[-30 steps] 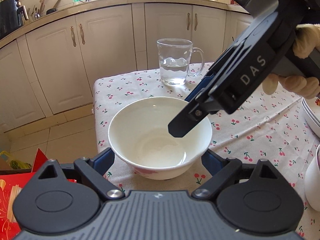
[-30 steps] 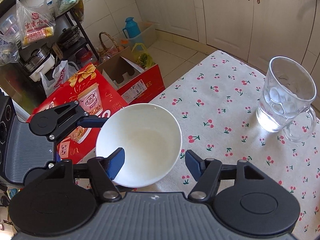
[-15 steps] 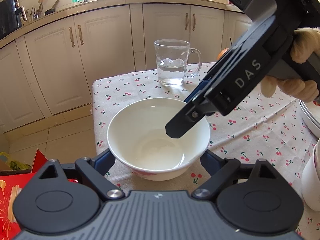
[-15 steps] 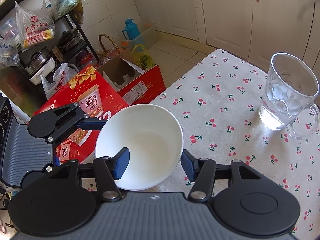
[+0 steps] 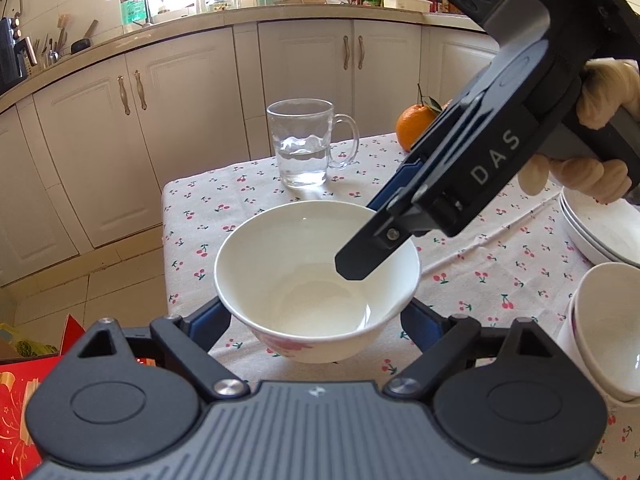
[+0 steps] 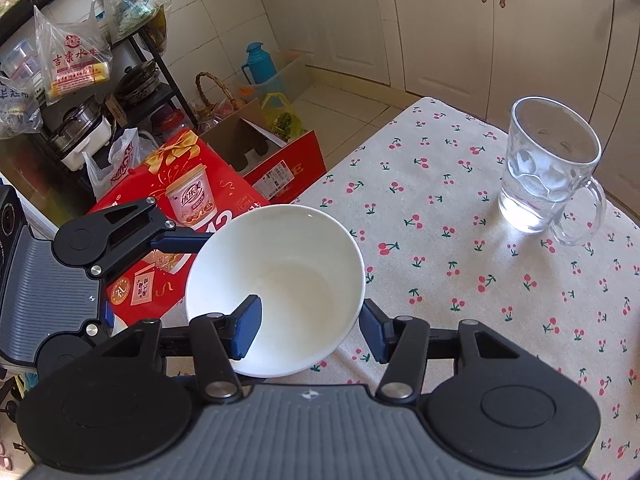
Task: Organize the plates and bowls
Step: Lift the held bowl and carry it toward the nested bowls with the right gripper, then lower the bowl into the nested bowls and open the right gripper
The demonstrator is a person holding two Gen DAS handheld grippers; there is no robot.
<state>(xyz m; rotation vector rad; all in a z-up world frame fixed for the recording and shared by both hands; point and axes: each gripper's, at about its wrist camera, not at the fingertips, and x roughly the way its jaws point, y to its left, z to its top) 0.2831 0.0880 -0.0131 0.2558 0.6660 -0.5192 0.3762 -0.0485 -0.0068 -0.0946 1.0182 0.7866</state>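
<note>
In the left wrist view, a counter covered with a white cloth printed with red cherries [image 5: 480, 272] is seen in a kitchen, with cream cabinet doors [image 5: 180, 120] behind it. A clear glass mug partly filled with water [image 5: 304, 148] is set towards the far edge, and a round orange fruit [image 5: 412, 128] lies to its right. A stack of white plates [image 5: 600, 232] and two nested white bowls [image 5: 600, 332] are placed at the right edge.

A white ceramic bowl with a pink flower print on its outside [image 5: 304, 280] is found upright and empty at the near left corner of the counter. It is clasped across its full width by the left tongs [image 5: 316, 316], a blue pad touching each side. Whether its foot rests on the cloth cannot be told. The right tongs [image 5: 372, 236], carried by a gloved hand [image 5: 592, 136], are reached in from the right and are closing, with the bowl's wall between the fingers; the pads are not seen to press on it.

In the right wrist view, a pale tiled floor [image 6: 352, 120], a red gift box [image 6: 192, 200], a blue vacuum flask [image 6: 256, 60] and a black metal rack [image 6: 160, 80] loaded with pots and bags are shown beyond the counter. The bowl is seen partly past the counter's edge, above the red box. One blue pad is placed inside it and the other just outside its wall.
</note>
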